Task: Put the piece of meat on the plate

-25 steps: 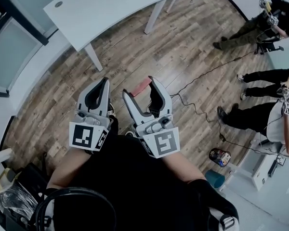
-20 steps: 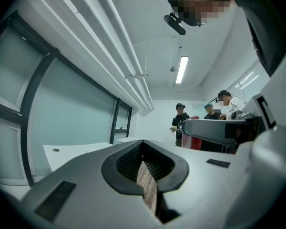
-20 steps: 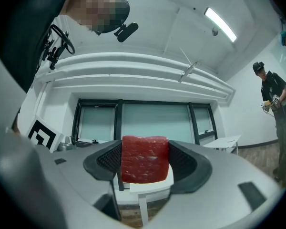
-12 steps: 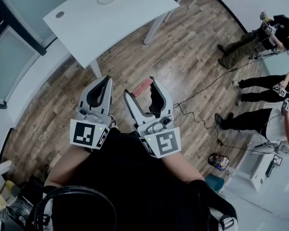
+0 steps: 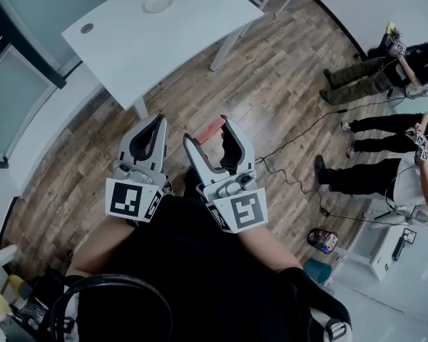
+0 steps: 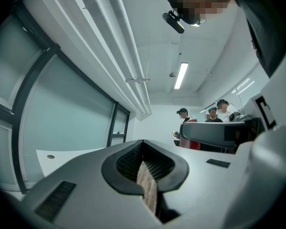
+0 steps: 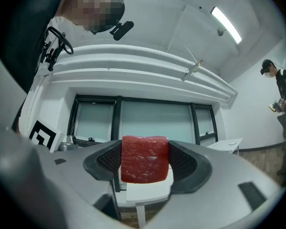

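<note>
Right gripper (image 5: 207,130): clamped on the piece of meat (image 5: 212,127), carried in the air above the floor.
Left gripper (image 5: 155,120): jaws pressed together, nothing held.
Plate (image 5: 158,3): toward the far edge of the table (image 5: 192,27); cut off a second ago, now seen whole.
Inference: table being approached; meat well apart from plate, placement not begun.

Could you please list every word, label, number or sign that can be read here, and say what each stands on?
No words or numbers are readable in any view.
Left claw: its cube bears a black-and-white square marker, no letters.
Right claw, holding the piece of meat: its cube bears a like marker, no letters.
Container on the floor: coloured print, too small to read.
</note>
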`<state>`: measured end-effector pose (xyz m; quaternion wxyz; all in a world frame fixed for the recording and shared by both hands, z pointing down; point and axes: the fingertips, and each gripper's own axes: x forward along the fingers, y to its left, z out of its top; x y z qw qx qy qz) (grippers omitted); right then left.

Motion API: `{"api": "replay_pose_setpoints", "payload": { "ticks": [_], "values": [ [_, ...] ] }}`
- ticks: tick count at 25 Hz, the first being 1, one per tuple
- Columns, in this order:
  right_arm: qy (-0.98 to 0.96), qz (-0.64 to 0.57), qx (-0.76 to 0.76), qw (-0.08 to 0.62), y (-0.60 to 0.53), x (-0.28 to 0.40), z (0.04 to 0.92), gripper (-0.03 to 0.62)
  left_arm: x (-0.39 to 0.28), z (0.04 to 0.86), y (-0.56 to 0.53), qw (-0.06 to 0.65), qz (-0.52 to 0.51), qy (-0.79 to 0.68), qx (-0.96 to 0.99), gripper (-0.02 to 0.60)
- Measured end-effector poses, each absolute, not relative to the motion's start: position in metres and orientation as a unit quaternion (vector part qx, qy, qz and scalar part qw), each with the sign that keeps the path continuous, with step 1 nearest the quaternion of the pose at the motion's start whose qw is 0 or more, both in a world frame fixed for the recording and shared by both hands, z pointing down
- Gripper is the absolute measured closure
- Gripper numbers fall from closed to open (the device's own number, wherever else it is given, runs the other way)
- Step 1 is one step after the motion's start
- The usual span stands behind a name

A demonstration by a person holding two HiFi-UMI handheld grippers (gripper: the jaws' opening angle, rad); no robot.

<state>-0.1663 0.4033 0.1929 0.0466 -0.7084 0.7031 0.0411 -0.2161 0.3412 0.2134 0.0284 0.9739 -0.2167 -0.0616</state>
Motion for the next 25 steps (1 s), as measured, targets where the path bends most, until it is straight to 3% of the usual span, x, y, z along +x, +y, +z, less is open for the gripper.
{"api": "replay_pose_setpoints", "payload": {
  "ticks": [11,25],
  "values": [
    [0.708,0.026,-0.703,0.053,0.379,-0.135,0.205,0.301,-0.196,0.224,0.323,0.010,-0.039,-0.241,0.970,0.580],
    [0.734,0.002,-0.677,0.049,0.293,-0.039,0.215,0.301,-0.096,0.231,0.246,0.006,-0.007,-0.276,0.961,0.580]
  ]
}}
